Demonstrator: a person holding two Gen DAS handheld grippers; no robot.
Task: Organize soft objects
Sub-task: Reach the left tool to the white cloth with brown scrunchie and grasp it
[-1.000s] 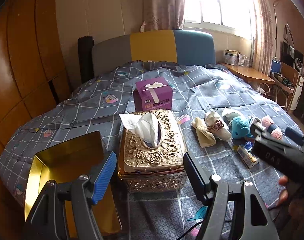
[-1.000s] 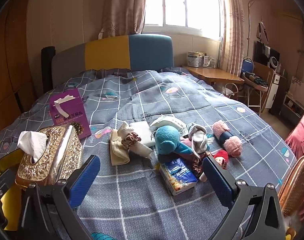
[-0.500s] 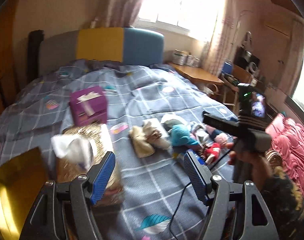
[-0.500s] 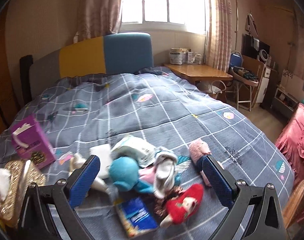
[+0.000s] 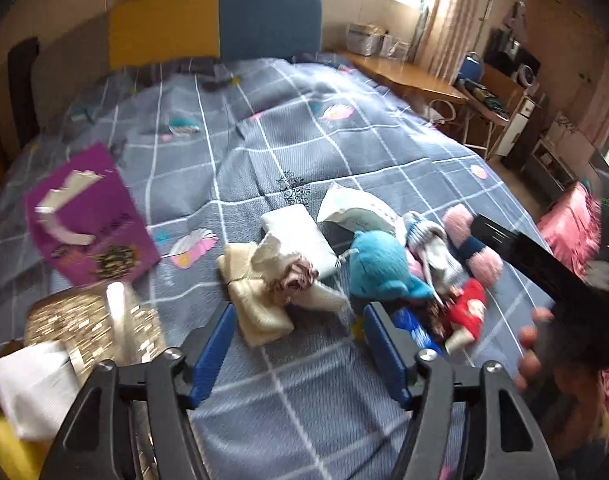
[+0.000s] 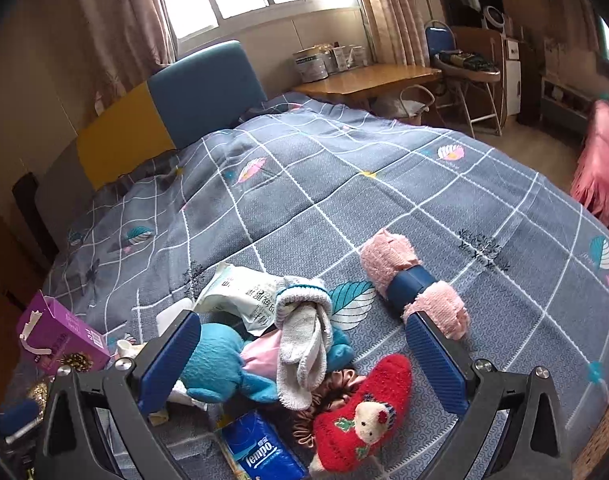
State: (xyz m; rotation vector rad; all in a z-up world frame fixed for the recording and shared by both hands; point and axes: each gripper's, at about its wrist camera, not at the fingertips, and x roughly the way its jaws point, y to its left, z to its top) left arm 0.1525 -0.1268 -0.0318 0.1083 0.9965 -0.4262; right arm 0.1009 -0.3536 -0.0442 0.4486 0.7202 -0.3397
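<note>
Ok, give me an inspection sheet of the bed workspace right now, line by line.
Surface: grey checked quilt, rumpled.
Job's things: blue plush, grey knit sock, red sock and pink roll heaped together.
Clutter: purple box, gold tissue box, Tempo tissue pack.
Grippers: left claw closing, nothing between its pads; right claw open above the heap.
Cables: nothing seen.
Surroundings: headboard, wooden desk, window.
</note>
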